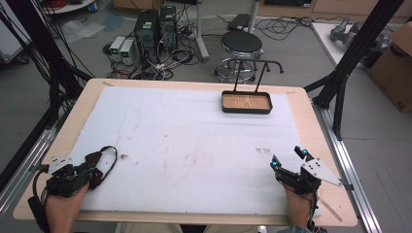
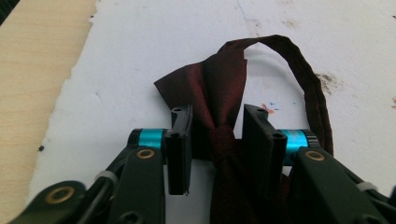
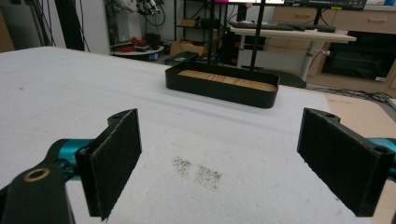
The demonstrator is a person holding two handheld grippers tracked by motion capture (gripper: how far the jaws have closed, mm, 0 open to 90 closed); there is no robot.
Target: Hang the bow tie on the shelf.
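Note:
A dark red bow tie (image 1: pixel 100 162) (image 2: pixel 219 84) with a thin strap loop lies on the white mat (image 1: pixel 194 141) at the front left. My left gripper (image 1: pixel 90 169) (image 2: pixel 217 119) rests on the mat there. Its jaws stand close together on either side of the tie's knot and press on the fabric. At the front right, my right gripper (image 1: pixel 287 158) (image 3: pixel 224 121) sits low over the mat, open wide with nothing between its pads (image 3: pixel 114 158). A black tray (image 1: pixel 246 111) (image 3: pixel 219 88) with a wooden floor stands at the back right of the mat.
A black bar stand (image 1: pixel 257 65) rises from the tray's far side. The mat has small dark stains (image 3: pixel 198 172). Beyond the table are a stool (image 1: pixel 241 43), computer towers (image 1: pixel 155 26) with cables, and a cardboard box (image 1: pixel 396 68).

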